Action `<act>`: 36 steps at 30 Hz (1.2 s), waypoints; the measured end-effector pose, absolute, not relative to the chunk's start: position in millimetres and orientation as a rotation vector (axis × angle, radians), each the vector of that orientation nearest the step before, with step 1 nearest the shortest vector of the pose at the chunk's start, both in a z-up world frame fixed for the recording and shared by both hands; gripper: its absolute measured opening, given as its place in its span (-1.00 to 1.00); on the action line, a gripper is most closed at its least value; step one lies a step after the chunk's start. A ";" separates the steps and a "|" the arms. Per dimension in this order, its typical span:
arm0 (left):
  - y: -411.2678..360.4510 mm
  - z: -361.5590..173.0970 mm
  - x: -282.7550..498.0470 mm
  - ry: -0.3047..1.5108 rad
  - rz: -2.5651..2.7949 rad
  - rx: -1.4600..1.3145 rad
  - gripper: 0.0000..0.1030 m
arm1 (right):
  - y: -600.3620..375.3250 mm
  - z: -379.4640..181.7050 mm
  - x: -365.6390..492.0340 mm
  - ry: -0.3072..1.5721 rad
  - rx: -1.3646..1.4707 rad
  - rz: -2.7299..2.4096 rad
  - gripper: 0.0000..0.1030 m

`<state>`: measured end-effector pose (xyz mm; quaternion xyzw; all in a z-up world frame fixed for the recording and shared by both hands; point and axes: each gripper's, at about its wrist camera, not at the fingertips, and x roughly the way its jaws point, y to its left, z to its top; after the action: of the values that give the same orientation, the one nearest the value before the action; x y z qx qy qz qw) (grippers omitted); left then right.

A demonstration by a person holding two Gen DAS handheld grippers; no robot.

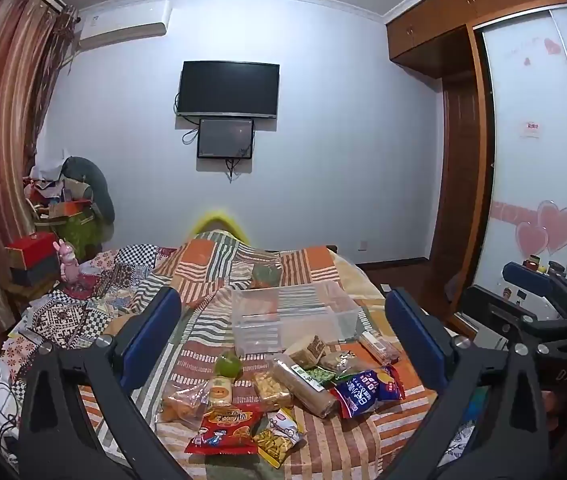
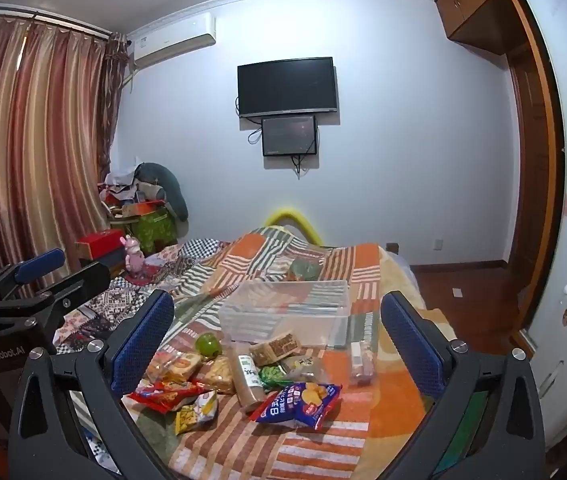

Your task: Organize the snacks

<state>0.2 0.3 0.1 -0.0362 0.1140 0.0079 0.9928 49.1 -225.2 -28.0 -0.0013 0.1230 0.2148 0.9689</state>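
While snacks (image 1: 279, 396) lie before it, clear bin (image 1: 291, 316) seems empty.

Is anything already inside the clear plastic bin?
No, the clear plastic bin looks empty, and the snack packets all lie on the bedspread in front of it.

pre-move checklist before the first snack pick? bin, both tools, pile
1. Left tool open, nothing between its fingers: ok.
2. Right tool open, nothing between its fingers: ok.
3. Clear bin upright on the bed, open top, no snacks visible inside: ok.
4. Snacks separated for a clean pick: not ok; the long brown pack lies among overlapping packets.
5. Blue chip bag at the pile's near edge, top free: ok.
6. Bin stable on the soft blanket: cannot tell.
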 end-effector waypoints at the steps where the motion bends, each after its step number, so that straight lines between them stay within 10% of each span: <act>1: 0.8 0.2 0.2 0.226 0.021 -0.072 1.00 | -225.1 -28.0 49.0 0.250 -0.003 0.433 1.00; 36: -2.7 -3.2 1.5 0.208 -0.007 -0.051 1.00 | -226.5 -23.9 46.1 0.237 -0.009 0.418 1.00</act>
<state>1.5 -2.7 -3.2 -0.0254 0.1040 -0.0034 0.9942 46.1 -226.5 -23.9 -0.0042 0.1173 0.2069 0.9713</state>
